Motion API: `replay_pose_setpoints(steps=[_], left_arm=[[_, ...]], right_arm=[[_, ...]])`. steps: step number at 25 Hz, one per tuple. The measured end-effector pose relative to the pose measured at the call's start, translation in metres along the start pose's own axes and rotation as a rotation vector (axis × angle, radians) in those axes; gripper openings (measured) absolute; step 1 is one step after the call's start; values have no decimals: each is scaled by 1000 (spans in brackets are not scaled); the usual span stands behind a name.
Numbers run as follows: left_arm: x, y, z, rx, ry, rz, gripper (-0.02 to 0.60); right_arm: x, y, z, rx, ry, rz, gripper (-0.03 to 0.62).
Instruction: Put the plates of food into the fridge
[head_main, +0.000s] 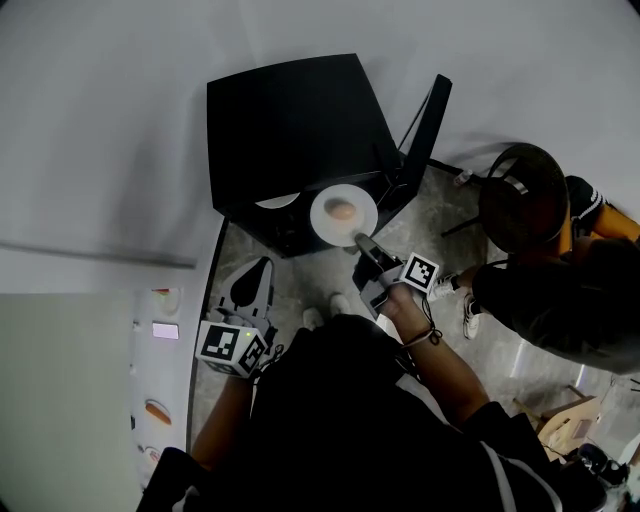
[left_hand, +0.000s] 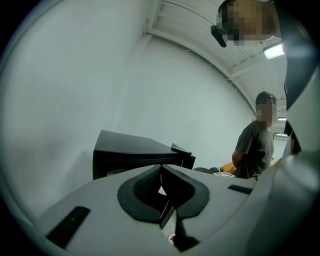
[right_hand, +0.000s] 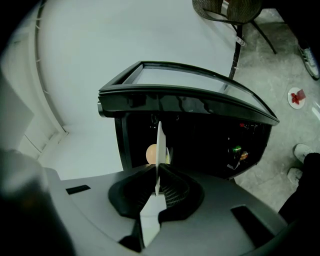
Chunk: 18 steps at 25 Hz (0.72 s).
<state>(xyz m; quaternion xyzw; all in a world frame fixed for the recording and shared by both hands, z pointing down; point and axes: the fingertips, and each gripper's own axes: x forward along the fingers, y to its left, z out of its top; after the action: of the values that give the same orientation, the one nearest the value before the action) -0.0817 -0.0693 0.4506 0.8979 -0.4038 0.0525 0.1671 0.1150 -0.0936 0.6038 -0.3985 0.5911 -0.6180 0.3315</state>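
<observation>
A black mini fridge (head_main: 295, 120) stands on the floor with its door (head_main: 428, 125) swung open to the right. My right gripper (head_main: 362, 240) is shut on the rim of a white plate (head_main: 343, 212) that carries a round peach-coloured piece of food (head_main: 341, 210), held just in front of the fridge opening. In the right gripper view the plate (right_hand: 160, 142) shows edge-on between the pads, with the food (right_hand: 151, 153) beside it and the dark fridge interior (right_hand: 200, 140) behind. Another white plate (head_main: 277, 201) lies inside the fridge. My left gripper (head_main: 258, 268) hangs lower left, shut and holding nothing.
A counter (head_main: 170, 360) at the left holds more plates of food (head_main: 158, 410). A round black chair (head_main: 522, 195) and a crouching person (head_main: 560, 300) are at the right. In the left gripper view a person (left_hand: 255, 150) stands beyond the fridge (left_hand: 135, 152).
</observation>
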Motion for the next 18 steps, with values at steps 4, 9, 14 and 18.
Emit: replay_pose_setpoints(steps=[4,9,14,18], left_arm=[[3,2,-1,2,10,5,24],[5,6,1,3,13,13,23],[9,8,2,8,15,17,23],[10,8,5,13,13,22,23]], right_arm=[[12,-7,6,5,-1,-2,41],[26,-11,17,24,-18,-3,41],[40,-13,27,9,-16,-11,41],[49,-14,30,12,-18,-10,42]])
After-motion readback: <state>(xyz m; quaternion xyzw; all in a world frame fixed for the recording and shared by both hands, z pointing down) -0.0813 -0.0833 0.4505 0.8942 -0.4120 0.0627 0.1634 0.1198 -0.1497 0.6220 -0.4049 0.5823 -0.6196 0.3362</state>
